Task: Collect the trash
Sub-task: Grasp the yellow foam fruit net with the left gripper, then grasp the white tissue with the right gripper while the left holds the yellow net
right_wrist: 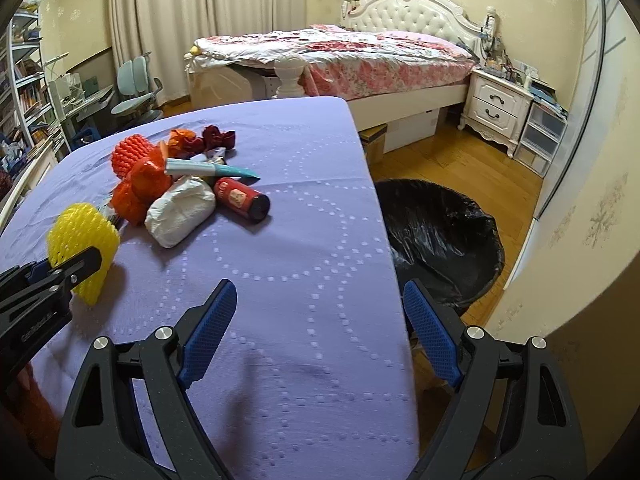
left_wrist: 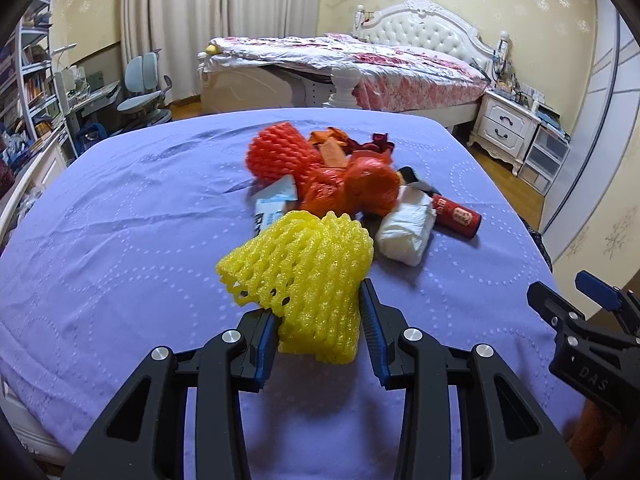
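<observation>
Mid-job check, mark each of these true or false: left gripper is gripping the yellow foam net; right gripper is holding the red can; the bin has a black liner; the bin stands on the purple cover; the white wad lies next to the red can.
1. The left gripper is clamped on the yellow foam net. True.
2. The right gripper holds the red can. False: its jaws are open and empty.
3. The bin has a black liner. True.
4. The bin stands on the purple cover. False: it stands on the floor beside it.
5. The white wad lies next to the red can. True.

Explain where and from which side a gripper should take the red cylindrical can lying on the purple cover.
Grip the red can across its round body at mid-length, coming from above. It lies on its side, dark end toward the bin; the white wad likely crowds its other end.
</observation>
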`<state>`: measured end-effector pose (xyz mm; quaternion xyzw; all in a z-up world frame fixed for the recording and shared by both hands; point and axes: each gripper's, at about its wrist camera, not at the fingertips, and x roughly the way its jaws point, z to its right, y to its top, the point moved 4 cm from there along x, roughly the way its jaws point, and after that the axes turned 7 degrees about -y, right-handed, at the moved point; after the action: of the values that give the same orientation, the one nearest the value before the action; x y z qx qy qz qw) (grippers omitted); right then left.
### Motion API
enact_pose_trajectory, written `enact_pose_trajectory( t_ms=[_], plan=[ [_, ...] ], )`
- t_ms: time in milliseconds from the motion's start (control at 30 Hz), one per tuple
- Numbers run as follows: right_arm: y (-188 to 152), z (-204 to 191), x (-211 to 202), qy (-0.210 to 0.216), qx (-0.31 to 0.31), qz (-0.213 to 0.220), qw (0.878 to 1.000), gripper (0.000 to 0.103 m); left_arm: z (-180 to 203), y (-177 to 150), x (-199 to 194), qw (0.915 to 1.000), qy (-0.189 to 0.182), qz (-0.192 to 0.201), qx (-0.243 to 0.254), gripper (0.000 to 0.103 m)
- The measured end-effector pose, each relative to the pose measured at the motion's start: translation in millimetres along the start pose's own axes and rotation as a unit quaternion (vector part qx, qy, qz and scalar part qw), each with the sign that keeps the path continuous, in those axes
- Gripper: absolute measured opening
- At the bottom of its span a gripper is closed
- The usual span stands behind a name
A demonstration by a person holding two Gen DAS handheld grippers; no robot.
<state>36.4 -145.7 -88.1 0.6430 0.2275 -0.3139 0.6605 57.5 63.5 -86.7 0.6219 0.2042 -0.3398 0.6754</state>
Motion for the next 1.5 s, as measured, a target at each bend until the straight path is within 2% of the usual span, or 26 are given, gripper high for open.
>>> enact_pose_trajectory(
  t_ms=[300,467,700,833,967,1167,1200,1233,1300,1500],
  plan=[
    [2,-39,6,0.039,-0.025,-0.017,0.999,0.071,-44,-2,-16,0.999,0.014,0.004,-0.042,0.039],
    [1,-61,1,0.051,-0.051,-0.014,0.997,0.07,-57,-5,-25,0.9986,0.018,0.008,-0.049,0.039],
    [12,-75,3,0.058,-0.047,-0.011,0.997,0.07,-89,-9,-31,0.9966,0.053,0.015,-0.061,0.039],
    [23,-84,5,0.062,-0.046,-0.001,0.997,0.07,-114,-6,-28,0.9937,0.072,0.016,-0.085,0.039],
    [32,-97,13,0.058,-0.049,0.0,0.997,0.07,-129,-5,-23,0.9918,0.081,0.012,-0.098,0.039],
    [42,-111,28,0.04,-0.054,0.0,0.998,0.07,-132,-4,-17,0.9916,0.085,0.012,-0.096,0.039],
    [43,-112,30,0.038,-0.055,0.0,0.998,0.067,-131,-4,-16,0.9917,0.086,0.013,-0.094,0.039],
    [44,-114,34,0.041,-0.055,-0.004,0.998,0.058,-131,-4,-15,0.9919,0.088,0.013,-0.091,0.039],
    [43,-115,38,0.051,-0.056,-0.014,0.997,0.048,-129,-4,-14,0.9921,0.089,0.013,-0.087,0.039],
    [38,-107,31,0.065,-0.049,-0.011,0.997,0.042,-128,-5,-15,0.9921,0.089,0.013,-0.088,0.039]
  ],
)
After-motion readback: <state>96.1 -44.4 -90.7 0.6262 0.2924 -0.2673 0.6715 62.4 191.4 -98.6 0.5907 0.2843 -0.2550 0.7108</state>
